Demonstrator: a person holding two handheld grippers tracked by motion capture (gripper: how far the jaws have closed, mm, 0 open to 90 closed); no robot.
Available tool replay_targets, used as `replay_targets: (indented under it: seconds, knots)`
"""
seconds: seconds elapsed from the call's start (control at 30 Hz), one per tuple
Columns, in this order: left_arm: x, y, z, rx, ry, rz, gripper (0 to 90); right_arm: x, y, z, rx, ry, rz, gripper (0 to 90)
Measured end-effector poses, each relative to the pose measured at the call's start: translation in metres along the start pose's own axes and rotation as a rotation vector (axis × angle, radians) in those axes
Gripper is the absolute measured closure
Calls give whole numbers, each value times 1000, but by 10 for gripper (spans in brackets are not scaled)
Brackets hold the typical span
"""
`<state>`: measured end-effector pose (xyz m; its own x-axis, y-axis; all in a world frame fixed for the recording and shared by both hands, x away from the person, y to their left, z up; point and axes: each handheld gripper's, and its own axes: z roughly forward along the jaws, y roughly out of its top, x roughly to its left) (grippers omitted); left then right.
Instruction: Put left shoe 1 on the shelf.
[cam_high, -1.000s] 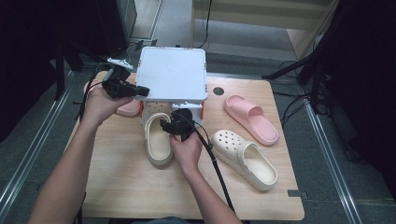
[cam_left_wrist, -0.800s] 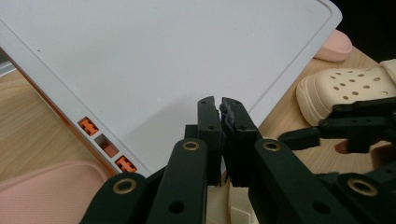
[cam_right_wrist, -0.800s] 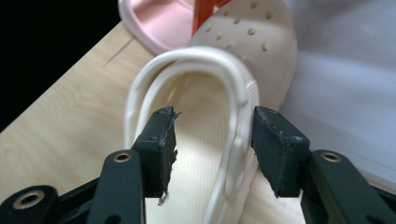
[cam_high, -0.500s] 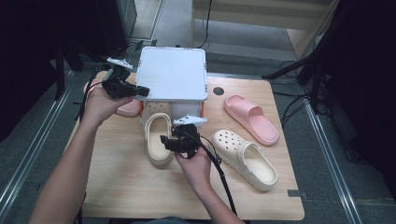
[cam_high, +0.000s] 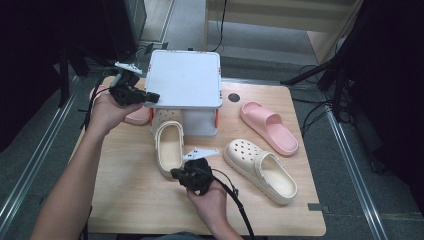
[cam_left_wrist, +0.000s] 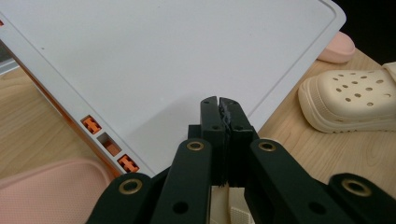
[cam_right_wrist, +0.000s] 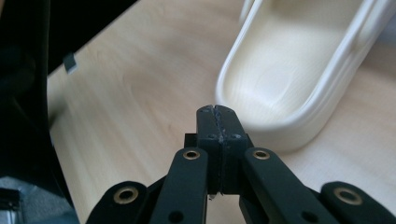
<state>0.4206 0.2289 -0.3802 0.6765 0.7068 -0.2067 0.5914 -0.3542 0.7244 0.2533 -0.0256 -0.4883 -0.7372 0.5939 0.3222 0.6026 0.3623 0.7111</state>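
Both my grippers have their jaws pressed together on nothing: my right gripper (cam_high: 175, 173), just closing, sits beside the cream clog (cam_high: 169, 146)'s heel on the table (cam_high: 125, 195); my left gripper (cam_high: 152, 96) touches the white lid (cam_high: 186, 77).

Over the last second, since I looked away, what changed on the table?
The right gripper drew back toward the person, off the cream clog it had reached into, and its jaws closed empty. The left gripper stayed shut at the white rack. The shoes did not move.

Shelf (cam_high: 185, 75) behind clog (cam_high: 169, 148), second clog (cam_high: 260, 169) right, slide (cam_high: 268, 126) behind it.
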Motion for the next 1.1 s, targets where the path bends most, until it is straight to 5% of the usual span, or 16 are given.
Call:
replay_targets:
  seconds: [0.17,0.37,0.87,1.1]
  knots:
    - [-2,1,0,3,12,4,894,1,-24,13,56,-26,-23,900]
    - [-1,1,0,3,9,2,895,-9,-23,23,67,-48,-16,900]
    - [0,0,0,-1,2,-9,894,-10,19,39,-2,-48,-25,900]
    - [1,-1,0,-3,-6,-8,893,-22,40,57,-14,-92,-26,895]
